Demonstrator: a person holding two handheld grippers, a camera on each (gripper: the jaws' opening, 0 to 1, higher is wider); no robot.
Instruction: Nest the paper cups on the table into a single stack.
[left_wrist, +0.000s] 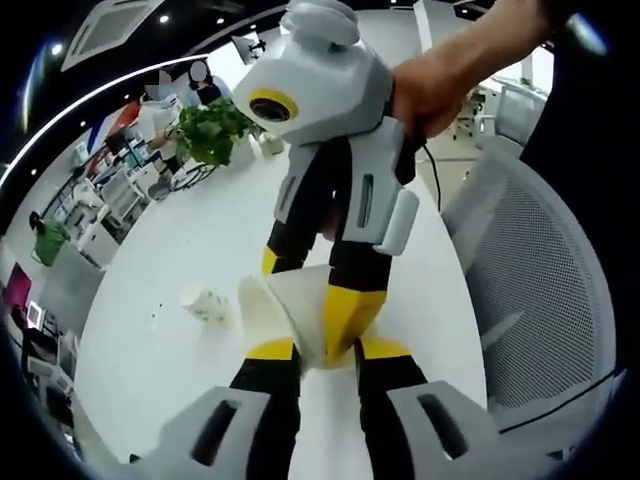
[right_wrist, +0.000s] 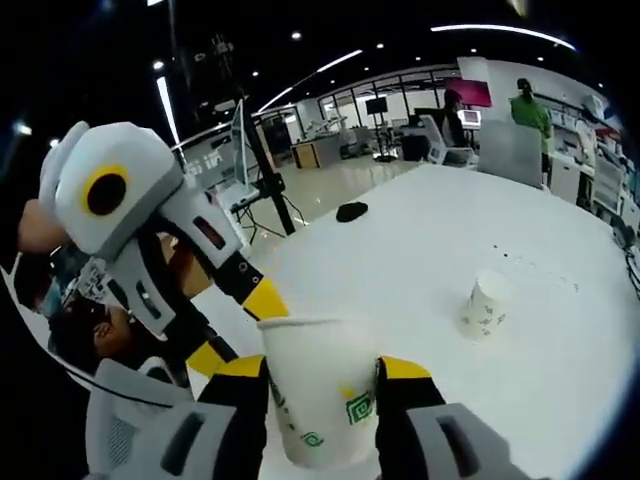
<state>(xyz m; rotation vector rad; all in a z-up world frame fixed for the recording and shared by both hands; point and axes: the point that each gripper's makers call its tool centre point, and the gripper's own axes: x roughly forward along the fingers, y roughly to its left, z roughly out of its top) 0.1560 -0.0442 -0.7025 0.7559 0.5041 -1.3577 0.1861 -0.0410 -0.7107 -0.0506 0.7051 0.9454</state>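
While clamped on one paper cup from both sides, left gripper and right gripper risk crushing its thin wall through opposed squeeze. Lying beyond the jaws to their left: a loose cup.

Seen from the right gripper: jaws closed on the cup, upright between them; left gripper reaching in tilted, pinching its rim; loose cup ahead to the right.

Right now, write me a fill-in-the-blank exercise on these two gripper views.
1. The right gripper is shut on a paper ____.
2. The left gripper meets that held cup above a ____ table.
3. The loose cup on the table lies on its ____.
4. At the table's far end stands a ____ plant.

Missing words: cup; white; side; green
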